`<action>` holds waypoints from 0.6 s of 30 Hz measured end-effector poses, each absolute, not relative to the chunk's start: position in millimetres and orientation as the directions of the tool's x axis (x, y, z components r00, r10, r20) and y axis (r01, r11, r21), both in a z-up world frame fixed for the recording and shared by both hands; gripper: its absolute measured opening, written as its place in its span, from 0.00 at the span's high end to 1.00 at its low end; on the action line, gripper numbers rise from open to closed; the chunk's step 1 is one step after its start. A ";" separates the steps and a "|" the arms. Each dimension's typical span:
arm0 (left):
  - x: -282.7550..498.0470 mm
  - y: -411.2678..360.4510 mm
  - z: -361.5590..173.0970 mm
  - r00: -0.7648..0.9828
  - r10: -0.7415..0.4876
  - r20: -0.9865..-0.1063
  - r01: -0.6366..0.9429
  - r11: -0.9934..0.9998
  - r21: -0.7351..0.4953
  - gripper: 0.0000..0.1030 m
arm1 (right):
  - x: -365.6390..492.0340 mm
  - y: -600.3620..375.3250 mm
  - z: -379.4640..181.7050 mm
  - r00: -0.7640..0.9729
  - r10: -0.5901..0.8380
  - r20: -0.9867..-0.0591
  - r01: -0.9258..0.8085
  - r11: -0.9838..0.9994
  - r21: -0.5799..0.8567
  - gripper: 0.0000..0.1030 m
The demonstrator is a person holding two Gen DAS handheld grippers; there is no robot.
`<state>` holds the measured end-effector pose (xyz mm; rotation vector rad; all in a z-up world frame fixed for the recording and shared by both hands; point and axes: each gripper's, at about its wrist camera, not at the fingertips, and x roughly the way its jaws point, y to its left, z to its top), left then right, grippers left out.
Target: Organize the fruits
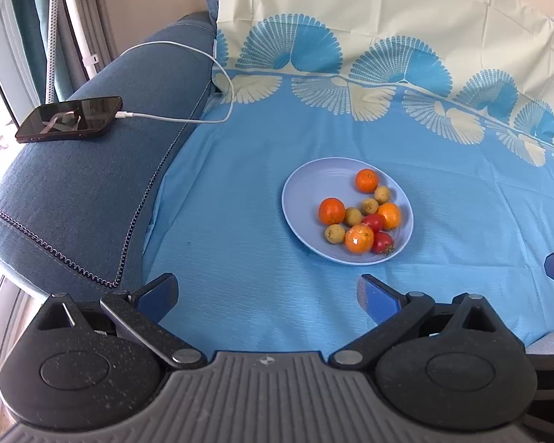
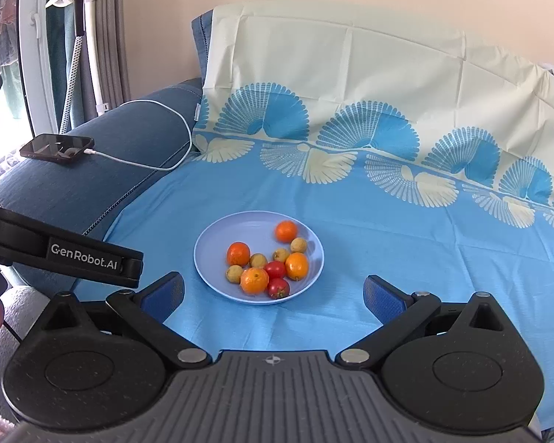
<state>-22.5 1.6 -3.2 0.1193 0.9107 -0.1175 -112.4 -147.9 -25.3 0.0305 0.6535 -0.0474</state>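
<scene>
I hold both the left gripper (image 1: pixel 267 297) and right gripper (image 2: pixel 273 297) wide open, empty; the plate (image 2: pixel 218 236) on soft bedsheet (image 2: pixel 406 258) may tilt and spill fruits (image 2: pixel 267 264).

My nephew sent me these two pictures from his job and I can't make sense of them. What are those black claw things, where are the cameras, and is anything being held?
They are two hand-held two-finger grippers, each with a camera looking along its fingers. One picture is from the left gripper, the other from the right gripper. Both stand open and hold nothing. Ahead, on a blue patterned cloth, sits a pale blue round plate with small oranges, red tomatoes and little yellow-green fruits. A black phone charges on the dark blue sofa arm.
</scene>
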 end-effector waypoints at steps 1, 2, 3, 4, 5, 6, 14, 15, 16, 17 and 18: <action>-22.7 0.8 -3.4 0.605 -0.053 -0.794 0.154 0.987 0.051 0.00 | -114.1 -147.7 -24.9 0.794 -0.036 -0.607 0.054 0.998 0.012 0.01; -23.0 0.0 -3.4 0.604 -0.055 -0.795 0.155 0.987 0.049 0.00 | -114.6 -148.2 -24.7 0.794 -0.038 -0.606 0.056 0.998 0.011 0.01; -23.4 0.0 -3.2 0.603 -0.057 -0.795 0.156 0.987 0.047 0.00 | -115.1 -149.1 -24.5 0.795 -0.040 -0.606 0.058 0.998 0.011 0.01; -23.3 -0.8 -3.2 0.604 -0.059 -0.795 0.159 0.986 0.048 0.00 | -115.1 -149.5 -24.5 0.795 -0.041 -0.606 0.060 0.998 0.011 0.01; -23.9 -1.3 -3.2 0.604 -0.059 -0.795 0.161 0.986 0.050 0.00 | -115.5 -149.9 -24.6 0.794 -0.043 -0.606 0.063 0.998 0.012 0.01; -24.3 -2.1 -3.1 0.606 -0.059 -0.794 0.164 0.985 0.051 0.00 | -115.9 -150.2 -24.5 0.794 -0.046 -0.606 0.067 0.998 0.012 0.01; -24.2 -2.1 -3.0 0.607 -0.061 -0.792 0.170 0.984 0.055 0.00 | -116.8 -150.5 -24.0 0.793 -0.053 -0.607 0.076 0.997 0.013 0.01; -24.2 -2.1 -3.2 0.607 -0.059 -0.792 0.169 0.984 0.056 0.00 | -116.9 -150.6 -23.9 0.793 -0.053 -0.607 0.076 0.997 0.013 0.01; -23.7 -2.2 -3.1 0.607 -0.057 -0.793 0.169 0.984 0.058 0.00 | -116.9 -150.4 -23.8 0.793 -0.053 -0.607 0.076 0.997 0.012 0.01; -23.5 -2.4 -3.4 0.606 -0.055 -0.794 0.168 0.984 0.060 0.00 | -116.9 -150.6 -23.7 0.793 -0.052 -0.606 0.075 0.997 0.013 0.01; -23.4 -2.7 -3.6 0.605 -0.054 -0.795 0.168 0.984 0.061 0.00 | -116.9 -150.3 -23.6 0.793 -0.052 -0.607 0.076 0.997 0.013 0.01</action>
